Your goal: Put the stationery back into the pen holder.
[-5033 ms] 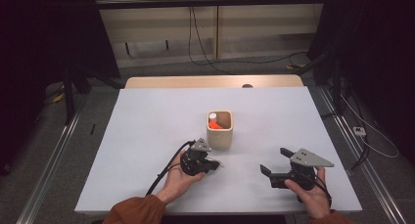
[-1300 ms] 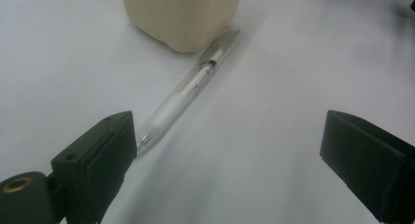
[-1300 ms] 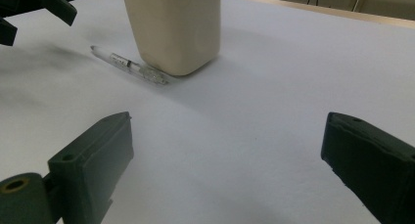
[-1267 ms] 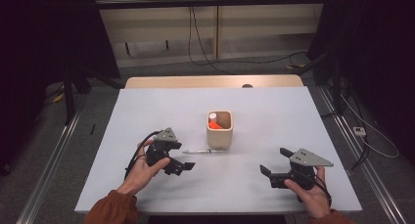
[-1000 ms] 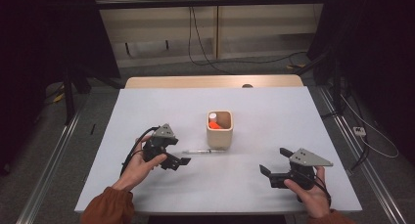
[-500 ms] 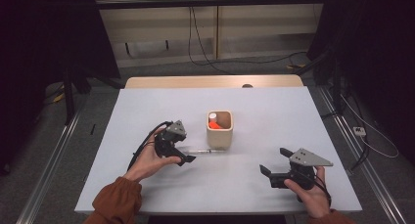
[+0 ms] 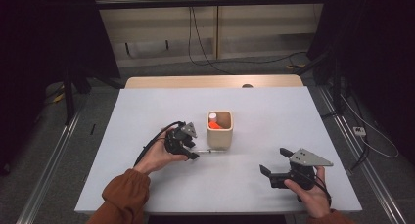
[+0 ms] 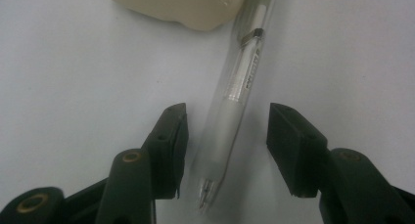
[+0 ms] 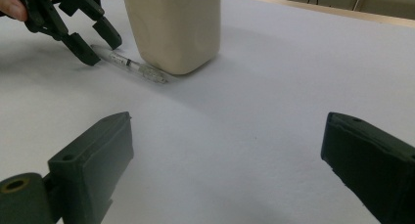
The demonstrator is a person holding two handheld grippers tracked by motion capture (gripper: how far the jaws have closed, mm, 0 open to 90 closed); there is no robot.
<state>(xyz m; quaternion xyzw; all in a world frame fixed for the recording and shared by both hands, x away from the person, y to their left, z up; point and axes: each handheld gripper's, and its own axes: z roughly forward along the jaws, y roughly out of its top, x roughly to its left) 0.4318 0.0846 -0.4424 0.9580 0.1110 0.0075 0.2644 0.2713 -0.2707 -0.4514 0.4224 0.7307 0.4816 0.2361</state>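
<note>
From above, the left tool (image 7: 188, 149) sits over a pen (image 7: 210, 150) lying on the tabletop (image 7: 147, 111) beside a cup (image 7: 219, 131). Along the left tool, its jaws have just been closing and straddle the pen without pressing it. Along the right tool (image 9: 230, 155), the jaws stand spread.

Pen (image 8: 238, 99) far end blurs past cup (image 8: 181, 6), whose top is cut by the frame edge in left gripper view; cup top also cropped in right gripper view. Print on pen barrel unreadable. Orange item (image 7: 215, 126) inside cup too small to identify; white cap (image 7: 212, 117) likewise.
</note>
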